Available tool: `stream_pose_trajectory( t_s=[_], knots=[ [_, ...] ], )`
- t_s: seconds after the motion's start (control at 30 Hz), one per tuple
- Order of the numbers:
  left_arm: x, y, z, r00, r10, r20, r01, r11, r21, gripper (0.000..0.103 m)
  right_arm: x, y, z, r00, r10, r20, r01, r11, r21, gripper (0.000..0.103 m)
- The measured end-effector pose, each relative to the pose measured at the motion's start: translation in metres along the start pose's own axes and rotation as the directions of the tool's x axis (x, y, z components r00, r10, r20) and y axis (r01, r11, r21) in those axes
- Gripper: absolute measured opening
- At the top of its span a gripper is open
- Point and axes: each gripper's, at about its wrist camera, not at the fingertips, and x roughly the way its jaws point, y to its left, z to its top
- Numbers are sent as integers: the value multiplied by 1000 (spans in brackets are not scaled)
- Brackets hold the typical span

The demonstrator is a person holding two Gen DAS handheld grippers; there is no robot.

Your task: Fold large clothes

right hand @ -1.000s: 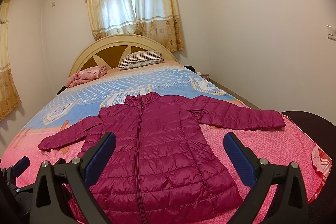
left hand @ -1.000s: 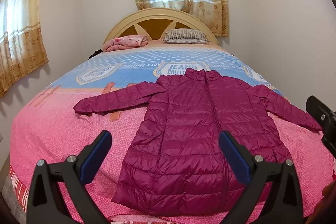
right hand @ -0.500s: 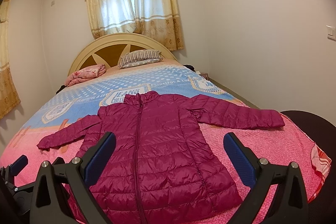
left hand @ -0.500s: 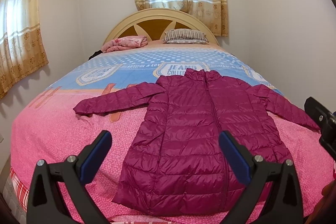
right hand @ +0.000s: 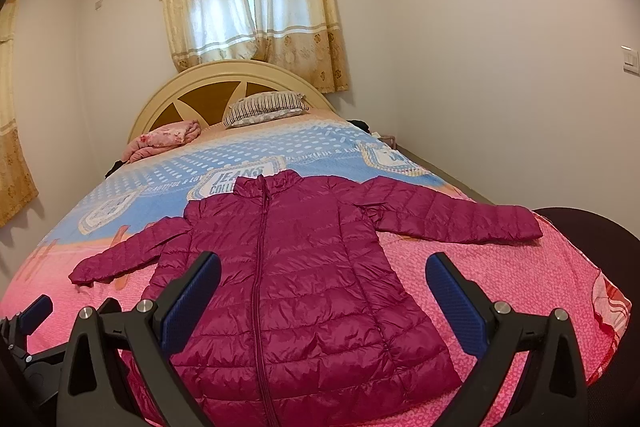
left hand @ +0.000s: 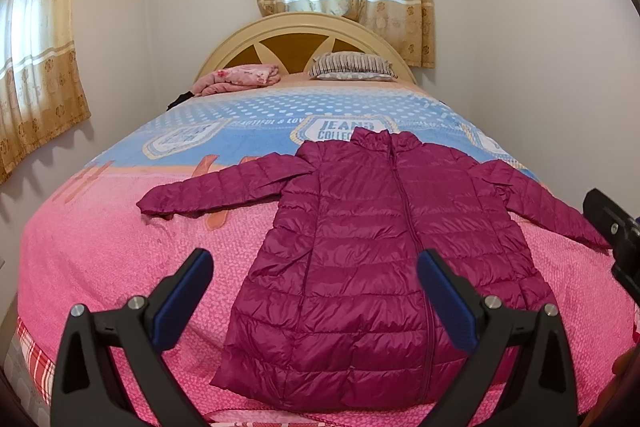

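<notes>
A magenta quilted puffer jacket (left hand: 368,251) lies flat and zipped on the bed, collar toward the headboard, both sleeves spread sideways. In the right wrist view the same jacket (right hand: 304,287) fills the middle, its hem at the bed's near edge. My left gripper (left hand: 314,297) hovers open above the hem, nothing between its blue pads. My right gripper (right hand: 322,301) is also open and empty, held above the jacket's lower right half. The right gripper's tip shows at the edge of the left view (left hand: 612,223), and the left gripper's tip (right hand: 36,309) appears low left in the right view.
The bed (left hand: 92,247) has a pink and blue cover. A folded pink blanket (left hand: 238,77) and a striped pillow (left hand: 350,66) lie by the curved headboard (left hand: 296,39). Walls stand close on both sides; curtained windows behind and left. A dark round object (right hand: 592,227) sits at the right.
Both views have shifted only slightly; the grippers stay open and the jacket lies unchanged.
</notes>
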Motion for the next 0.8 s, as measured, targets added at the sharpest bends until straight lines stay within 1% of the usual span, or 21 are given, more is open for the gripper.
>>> stream_pose_trajectory(
  t_s=[0.17, 0.8],
  knots=[
    [2, 1, -1, 1000, -3, -8, 3, 1000, -15, 103, 3, 0, -1, 1000, -5, -6, 5, 1000, -6, 102],
    [10, -3, -5, 999, -26, -32, 26, 1000, -9, 103, 18, -4, -7, 998, -41, -48, 40, 999, -15, 102]
  ],
)
